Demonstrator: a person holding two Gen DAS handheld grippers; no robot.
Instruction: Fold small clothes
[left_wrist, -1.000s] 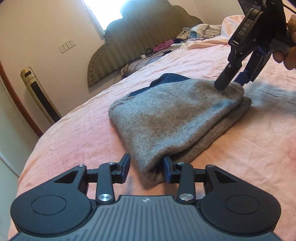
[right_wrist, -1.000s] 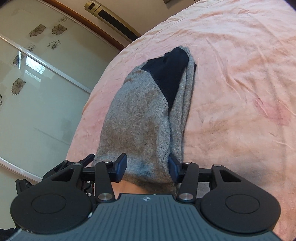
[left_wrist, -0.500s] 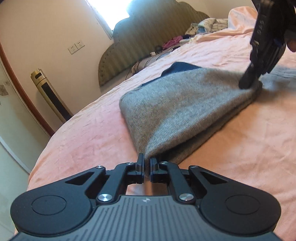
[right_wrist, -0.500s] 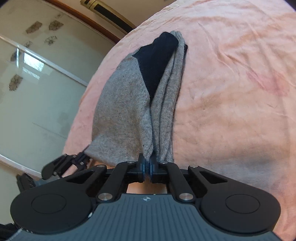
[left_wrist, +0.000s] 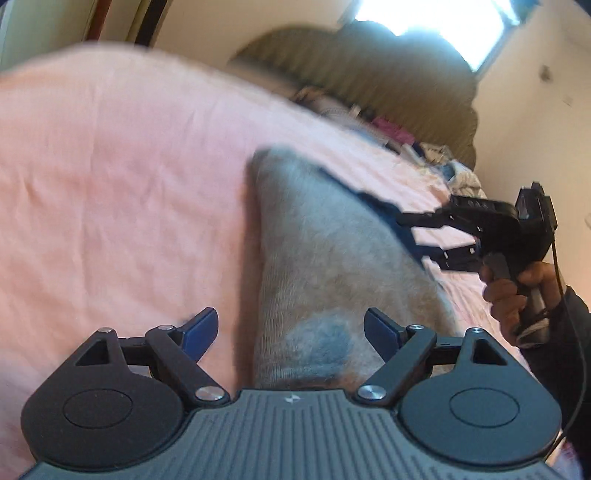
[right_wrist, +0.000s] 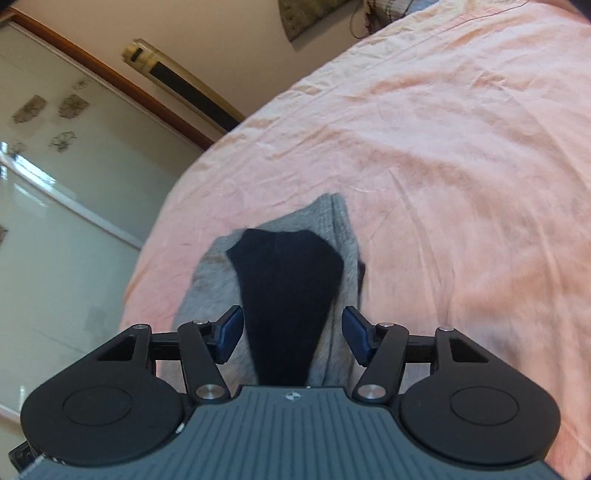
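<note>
With both sets of my jaws spread wide and empty, left gripper (left_wrist: 290, 325) and right gripper (right_wrist: 293, 334), the folded grey sock (left_wrist: 325, 266) lies between them on the pink bed (right_wrist: 461, 155), looking soft, light and limp, best pinched at a corner through all layers.

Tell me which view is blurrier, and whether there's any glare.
Left wrist view: motion blur smears the sheet and sock; the window is blown out white; the left gripper stays sharp. Right wrist view: sharper, with clear wrinkles in the sheet, slight blur at the sock edges, no glare; straight lines bow from the fisheye.
</note>
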